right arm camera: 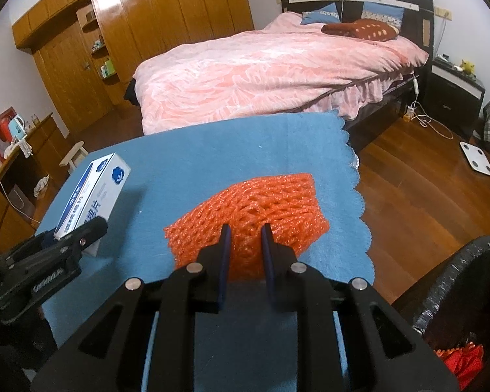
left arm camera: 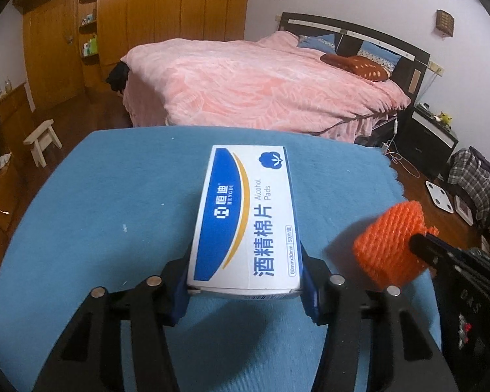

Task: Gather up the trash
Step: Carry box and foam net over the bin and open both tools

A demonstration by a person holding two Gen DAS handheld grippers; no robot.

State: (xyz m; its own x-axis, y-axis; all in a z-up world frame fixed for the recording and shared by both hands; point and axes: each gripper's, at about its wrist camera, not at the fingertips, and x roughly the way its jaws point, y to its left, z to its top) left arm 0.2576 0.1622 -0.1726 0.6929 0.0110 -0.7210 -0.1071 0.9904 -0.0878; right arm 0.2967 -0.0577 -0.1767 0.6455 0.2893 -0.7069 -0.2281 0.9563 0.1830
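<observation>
My left gripper (left arm camera: pixel 245 274) is shut on a white and blue alcohol pads box (left arm camera: pixel 245 215), holding it by its near end above the blue cloth (left arm camera: pixel 114 196). The box also shows in the right wrist view (right arm camera: pixel 91 196), lifted at the left. My right gripper (right arm camera: pixel 246 245) is shut on an orange foam fruit net (right arm camera: pixel 261 209), squeezing its near edge. The net also shows in the left wrist view (left arm camera: pixel 388 245), raised above the cloth at the right.
A black-lined trash bin (right arm camera: pixel 457 294) with red scraps inside stands at the lower right, beside the table. The blue cloth's scalloped edge (right arm camera: pixel 362 215) marks the table's right side. A pink bed (left arm camera: pixel 261 85) lies beyond the table. A small stool (left arm camera: pixel 42 140) stands at the left.
</observation>
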